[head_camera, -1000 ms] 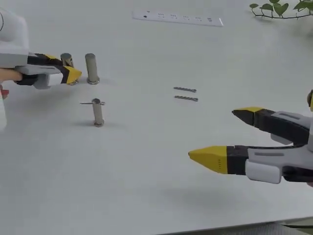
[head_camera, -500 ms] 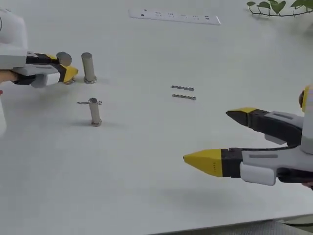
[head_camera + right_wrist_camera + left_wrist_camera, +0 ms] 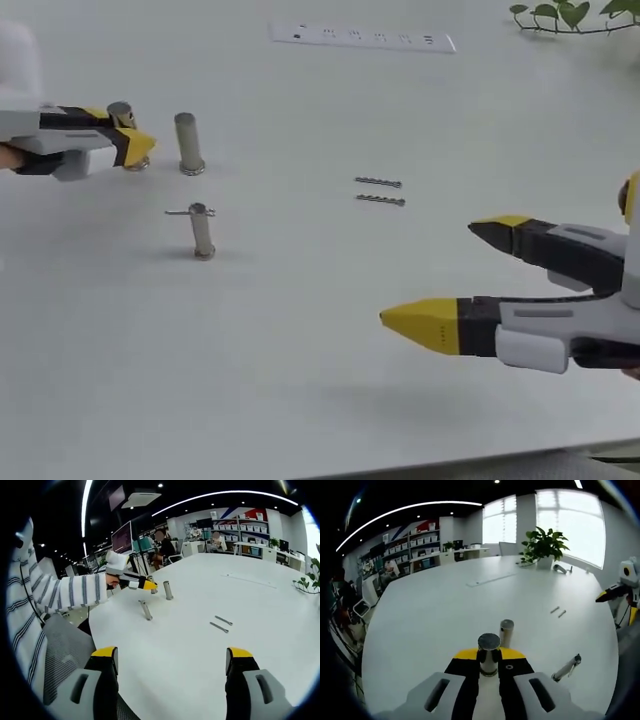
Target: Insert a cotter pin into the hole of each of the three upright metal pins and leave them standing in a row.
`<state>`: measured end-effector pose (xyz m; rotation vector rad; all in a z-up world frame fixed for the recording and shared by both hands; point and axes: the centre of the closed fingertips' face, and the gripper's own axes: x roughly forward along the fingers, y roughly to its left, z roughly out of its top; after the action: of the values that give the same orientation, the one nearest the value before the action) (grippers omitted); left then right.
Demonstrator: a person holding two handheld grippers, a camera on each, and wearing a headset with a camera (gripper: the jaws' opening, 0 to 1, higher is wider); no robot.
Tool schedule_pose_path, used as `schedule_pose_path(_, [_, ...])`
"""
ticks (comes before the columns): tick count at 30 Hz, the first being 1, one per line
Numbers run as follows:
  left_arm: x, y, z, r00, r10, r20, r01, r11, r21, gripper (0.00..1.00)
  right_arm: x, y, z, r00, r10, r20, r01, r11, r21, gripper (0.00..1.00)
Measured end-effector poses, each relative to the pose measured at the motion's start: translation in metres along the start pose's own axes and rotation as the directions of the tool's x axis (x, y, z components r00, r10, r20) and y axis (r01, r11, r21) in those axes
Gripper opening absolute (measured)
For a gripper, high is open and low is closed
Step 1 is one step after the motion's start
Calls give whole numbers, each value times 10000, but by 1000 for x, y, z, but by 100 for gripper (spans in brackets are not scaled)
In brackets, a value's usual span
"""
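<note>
My left gripper [image 3: 138, 146] [image 3: 489, 661] is shut on an upright metal pin [image 3: 121, 114] [image 3: 489, 651] at the far left of the white table. A second bare pin [image 3: 186, 143] [image 3: 506, 631] [image 3: 168, 590] stands just right of it. Nearer to me stands a third pin [image 3: 202, 230] [image 3: 567, 667] [image 3: 145, 609] with a cotter pin through its top. Two loose cotter pins [image 3: 379, 191] [image 3: 558, 611] [image 3: 221, 624] lie side by side mid-table. My right gripper [image 3: 440, 275] [image 3: 172, 660] hovers open at the lower right, holding nothing, well short of the loose cotter pins.
A white power strip [image 3: 362, 38] lies at the far edge of the table [image 3: 300, 380]. A potted plant [image 3: 570, 15] [image 3: 543, 545] stands at the back right. The near table edge runs just below the right gripper.
The left gripper and the pin it holds have shifted slightly left, away from the second pin. The right gripper stays open in about the same place.
</note>
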<state>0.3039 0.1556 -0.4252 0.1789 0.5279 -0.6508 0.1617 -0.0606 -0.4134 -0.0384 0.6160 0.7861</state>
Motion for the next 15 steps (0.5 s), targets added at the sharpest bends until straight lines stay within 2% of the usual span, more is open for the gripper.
schedule_pose_path(2, [-9, 0, 1, 9998, 195, -11, -195, 9997, -131, 9, 0, 0, 1, 10000, 16, 45, -16, 10000, 12, 88])
schedule_pose_path(6, [-24, -3, 6, 9995, 275, 132, -270, 9991, -318, 9, -1, 0, 2, 9999, 39, 100, -39, 10000, 2, 87])
schedule_pose_path(11, [-45, -10, 12, 9987, 458, 212, -458, 9989, -36, 9, -1, 1, 5, 9996, 141, 236, -141, 9999, 1, 87])
schedule_pose_path(15, [-54, -15, 13, 9984, 514, 218, -518, 9985, 174, 9, -2, 2, 6, 9994, 176, 302, -175, 9998, -43, 87])
